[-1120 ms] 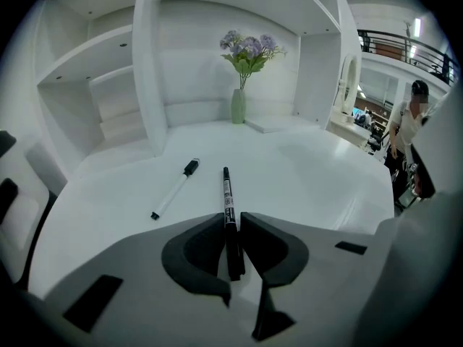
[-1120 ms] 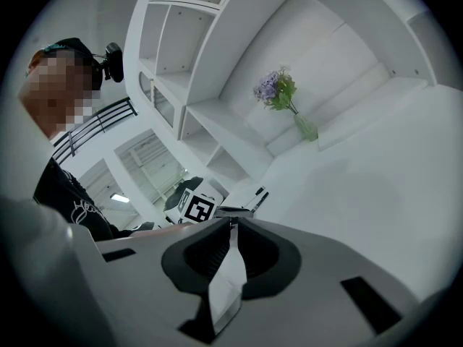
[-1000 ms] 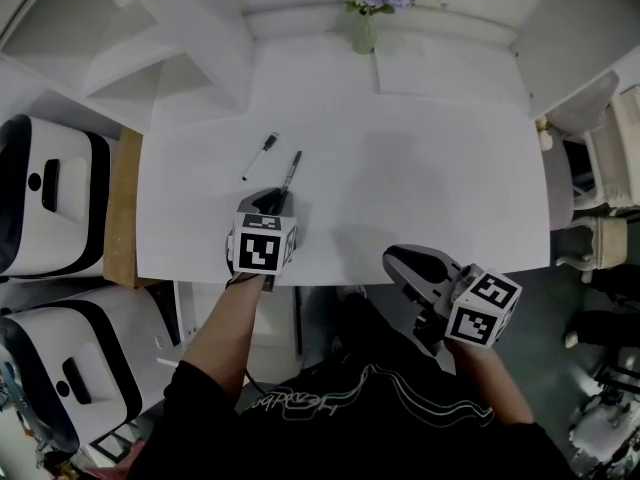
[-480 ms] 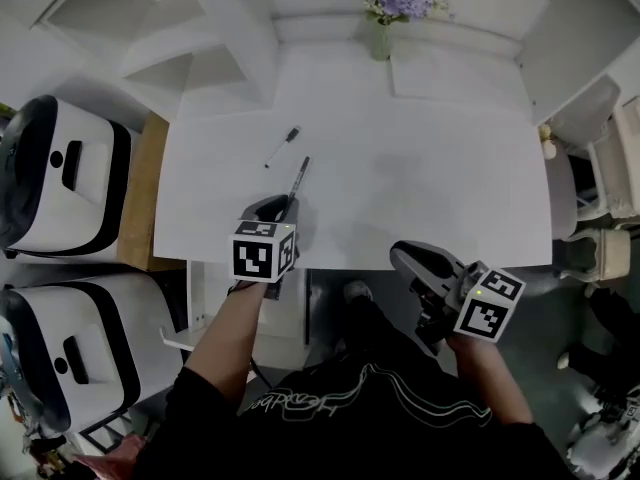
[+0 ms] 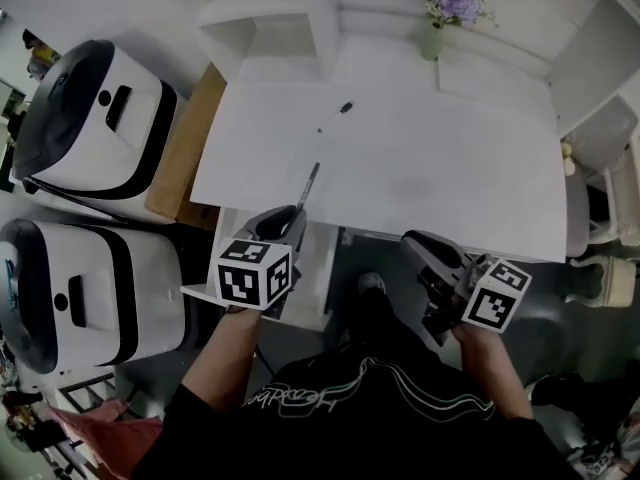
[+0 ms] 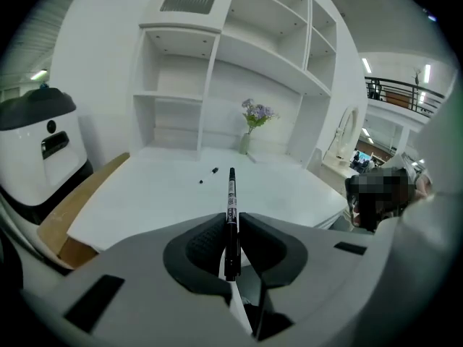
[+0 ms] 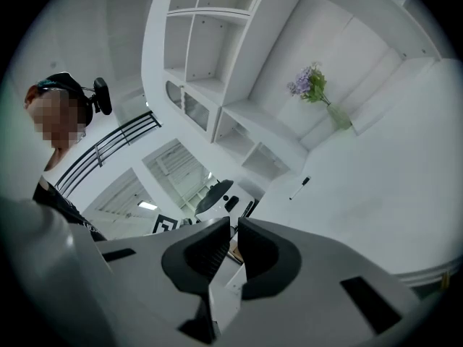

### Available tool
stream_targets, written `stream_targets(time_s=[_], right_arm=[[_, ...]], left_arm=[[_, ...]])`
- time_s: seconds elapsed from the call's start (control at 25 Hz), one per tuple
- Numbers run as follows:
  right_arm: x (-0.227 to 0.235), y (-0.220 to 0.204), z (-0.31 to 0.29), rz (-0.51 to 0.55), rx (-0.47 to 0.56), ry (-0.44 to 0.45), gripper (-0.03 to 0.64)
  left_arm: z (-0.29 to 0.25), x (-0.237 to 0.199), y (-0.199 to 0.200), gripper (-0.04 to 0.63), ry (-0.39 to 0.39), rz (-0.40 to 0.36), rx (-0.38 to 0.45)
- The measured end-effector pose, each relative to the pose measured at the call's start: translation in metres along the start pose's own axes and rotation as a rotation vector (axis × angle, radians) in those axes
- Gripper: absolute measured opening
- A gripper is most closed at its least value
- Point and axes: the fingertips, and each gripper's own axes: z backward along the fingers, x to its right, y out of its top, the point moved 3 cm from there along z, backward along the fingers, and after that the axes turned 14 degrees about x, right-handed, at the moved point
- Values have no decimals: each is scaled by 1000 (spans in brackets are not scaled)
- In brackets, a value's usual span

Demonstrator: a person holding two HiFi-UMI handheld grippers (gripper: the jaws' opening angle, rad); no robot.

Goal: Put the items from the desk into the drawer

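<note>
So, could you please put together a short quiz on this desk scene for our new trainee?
1. True or false: the left gripper is shut on a black pen.
2. What lies on the desk? A) a marker B) a pair of scissors C) a cup
3. Fill in: between the jaws of the right gripper there is ____.

Key: 1 true; 2 A; 3 nothing.

A marker (image 5: 335, 115) lies on the desk (image 5: 450, 168), a flower vase (image 5: 432, 40) at its far edge.
</note>
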Motion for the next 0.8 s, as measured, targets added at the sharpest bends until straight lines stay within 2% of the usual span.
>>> stream_targets(time_s=[0.2, 0.36, 0.64, 0.8], right_arm=[[-25, -26, -9, -12, -22, 37, 61], [-34, -43, -14, -21, -51, 48, 61], [-29, -58, -22, -44, -84, 38, 61], [-23, -60, -26, -54, -98, 35, 61]], left_arm=[[52, -9, -17, 71, 17, 7, 9], [76, -16, -42, 71, 37, -3, -20], [79, -24, -85, 71, 36, -13, -111], [67, -31, -111, 71, 33, -53, -183]])
